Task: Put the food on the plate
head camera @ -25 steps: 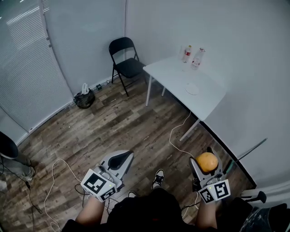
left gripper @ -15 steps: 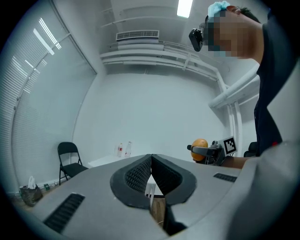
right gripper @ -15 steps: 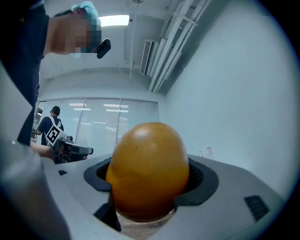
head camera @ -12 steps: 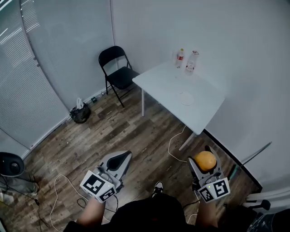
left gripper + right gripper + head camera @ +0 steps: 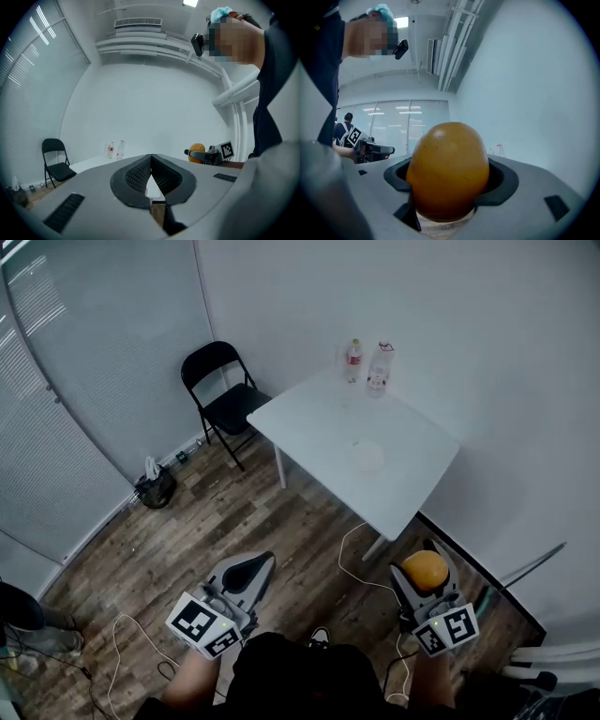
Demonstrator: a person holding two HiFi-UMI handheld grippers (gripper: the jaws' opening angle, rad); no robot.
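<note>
1. Brown wood-plank floor [image 5: 187, 531]: fills the lower part of the head view. A thin white cable [image 5: 352, 549] trails across it, running from beside the counter leg toward the person.
2. White rectangular counter [image 5: 319, 427]: stands against the pale wall, well apart from both tools.
3. Black metal folding chair [image 5: 220, 390]: just beside the counter's left corner, unfolded and upright.
4. Left tool [image 5: 151, 174]: held low in front of the person. The ribbed pads are clenched together at the tips, with nothing between them.
5. Right tool [image 5: 427, 561]: held low at the person's right, clamped on the round orange-coloured food item [image 5: 447, 168], which sits between the dark pads.
6. Two clear plastic bottles [image 5: 366, 364]: upright, side by side at the counter's far edge near the wall.
7. Round white plate [image 5: 367, 455]: lies flat on the counter, toward the wall side.
</note>
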